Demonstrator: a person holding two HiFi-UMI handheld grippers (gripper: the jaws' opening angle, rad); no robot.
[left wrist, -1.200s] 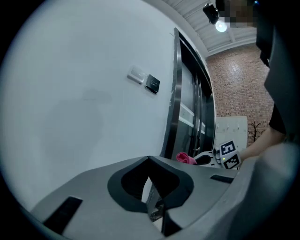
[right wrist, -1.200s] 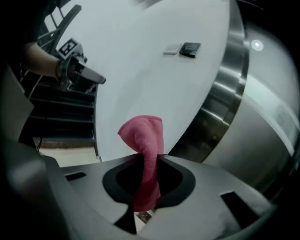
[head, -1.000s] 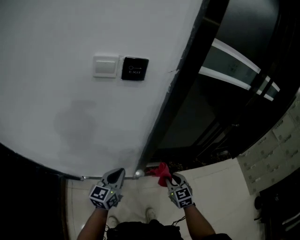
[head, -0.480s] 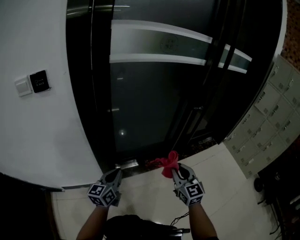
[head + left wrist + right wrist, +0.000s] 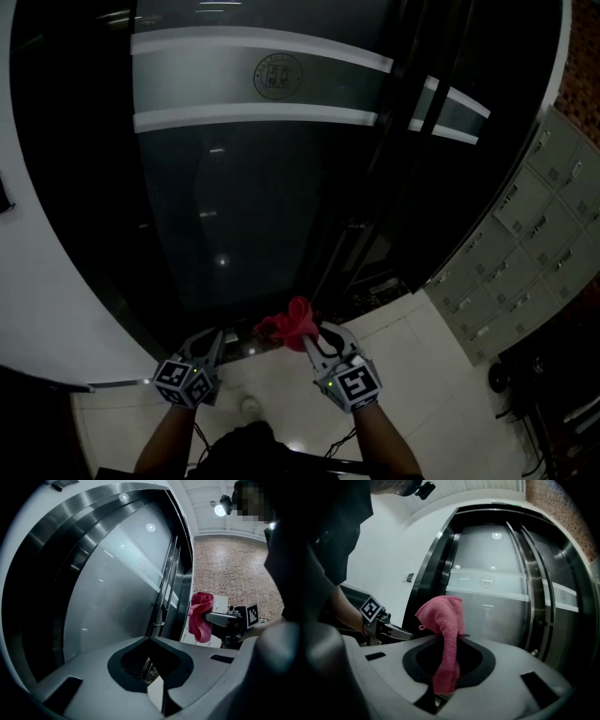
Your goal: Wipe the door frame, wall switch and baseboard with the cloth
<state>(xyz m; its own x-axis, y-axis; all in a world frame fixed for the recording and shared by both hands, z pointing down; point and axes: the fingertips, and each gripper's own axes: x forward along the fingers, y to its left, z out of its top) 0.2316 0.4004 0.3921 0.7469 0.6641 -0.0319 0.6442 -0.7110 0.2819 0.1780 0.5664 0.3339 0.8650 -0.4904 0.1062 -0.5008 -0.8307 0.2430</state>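
Nearest, low in the head view, both arms reach forward side by side. The left gripper [image 5: 210, 339] carries nothing – in its own view the jaws meet tip to tip with only dark gap behind them. Just to its right, the right gripper [image 5: 313, 337] is clamped on the cloth [image 5: 289, 322], a pink terry rag held over the pale floor [image 5: 422, 375] close to the foot of the door.

In the right gripper view the cloth [image 5: 446, 620] runs down through the closed jaws. A bunched fold stands up above the tips and flops to the left, and a short tail hangs below.

It looks light, soft and limp, with nothing to break and a nap that should not slip easily. The fold above the tips is probably the part that will do the wiping. The hold looks sensible: deep in the jaws and near the middle of the rag, with a soft pad left standing clear. The likely weak point is drag – a hard edge could tug the rag sideways out of the pinch, so firm jaws and light strokes seem wise.

Beyond the cloth rises the dark door frame [image 5: 66, 187], which nothing touches yet, with the glass door [image 5: 234, 206] inside it. The white wall [image 5: 56, 309] lies to the far left and lockers [image 5: 525, 244] to the far right.
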